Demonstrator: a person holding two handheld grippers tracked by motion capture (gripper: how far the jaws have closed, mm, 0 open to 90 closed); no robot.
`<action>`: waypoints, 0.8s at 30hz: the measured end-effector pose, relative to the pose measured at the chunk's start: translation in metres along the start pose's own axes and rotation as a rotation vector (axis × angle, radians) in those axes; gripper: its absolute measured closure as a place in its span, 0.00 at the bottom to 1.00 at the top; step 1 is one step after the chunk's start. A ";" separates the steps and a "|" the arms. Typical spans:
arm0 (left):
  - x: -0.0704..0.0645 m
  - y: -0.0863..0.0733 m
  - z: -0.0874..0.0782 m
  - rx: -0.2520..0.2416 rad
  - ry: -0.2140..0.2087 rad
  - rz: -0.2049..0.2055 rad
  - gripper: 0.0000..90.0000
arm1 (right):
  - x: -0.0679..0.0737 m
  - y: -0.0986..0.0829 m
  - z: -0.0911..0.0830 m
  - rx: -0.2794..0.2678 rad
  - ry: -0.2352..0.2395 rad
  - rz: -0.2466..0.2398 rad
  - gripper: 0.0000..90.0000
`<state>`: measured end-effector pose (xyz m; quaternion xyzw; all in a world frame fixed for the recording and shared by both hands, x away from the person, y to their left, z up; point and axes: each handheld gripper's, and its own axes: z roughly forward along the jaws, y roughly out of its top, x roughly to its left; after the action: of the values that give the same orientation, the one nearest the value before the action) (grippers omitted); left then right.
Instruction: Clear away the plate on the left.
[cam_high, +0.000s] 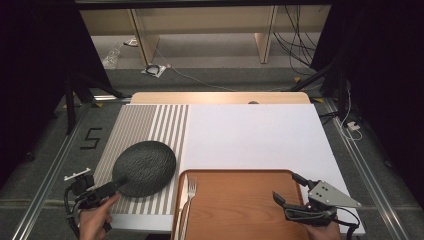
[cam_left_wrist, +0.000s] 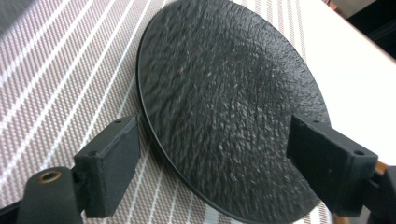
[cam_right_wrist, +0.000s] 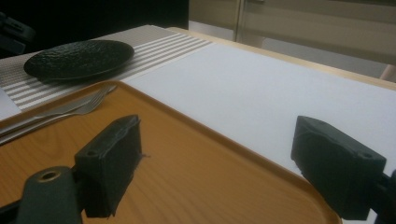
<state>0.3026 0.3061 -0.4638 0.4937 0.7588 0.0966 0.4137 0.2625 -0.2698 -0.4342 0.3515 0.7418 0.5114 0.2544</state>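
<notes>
A black, rough-textured round plate (cam_high: 144, 168) lies on a striped placemat (cam_high: 150, 125) at the left of the table. My left gripper (cam_high: 112, 187) is at the plate's near-left edge. In the left gripper view the plate (cam_left_wrist: 224, 93) lies between the wide-open jaws of that gripper (cam_left_wrist: 219, 170), with its rim close to the pads. My right gripper (cam_high: 285, 186) stands open over the right part of a wooden tray (cam_high: 235, 210), nothing between its fingers (cam_right_wrist: 109, 163). A fork (cam_high: 190, 189) and another piece of cutlery lie along the tray's left side.
A white mat (cam_high: 250, 135) covers the middle and right of the table, beyond the tray (cam_right_wrist: 187, 154). The plate (cam_right_wrist: 79, 58) and fork (cam_right_wrist: 88, 106) show far left in the right gripper view. Cables and shelf legs stand on the floor behind the table.
</notes>
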 end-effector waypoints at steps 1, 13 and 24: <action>0.002 -0.001 -0.001 0.000 -0.010 -0.025 0.19 | 0.000 0.000 0.000 0.001 0.000 0.001 0.19; 0.015 -0.013 0.000 0.021 -0.120 -0.262 0.20 | 0.001 0.001 -0.001 -0.003 0.000 -0.004 0.19; 0.019 -0.024 0.003 0.043 -0.199 -0.410 0.22 | 0.001 0.001 -0.001 -0.003 0.000 -0.005 0.19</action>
<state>0.2860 0.3091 -0.4891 0.3449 0.8007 -0.0551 0.4868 0.2611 -0.2698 -0.4331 0.3491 0.7420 0.5118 0.2562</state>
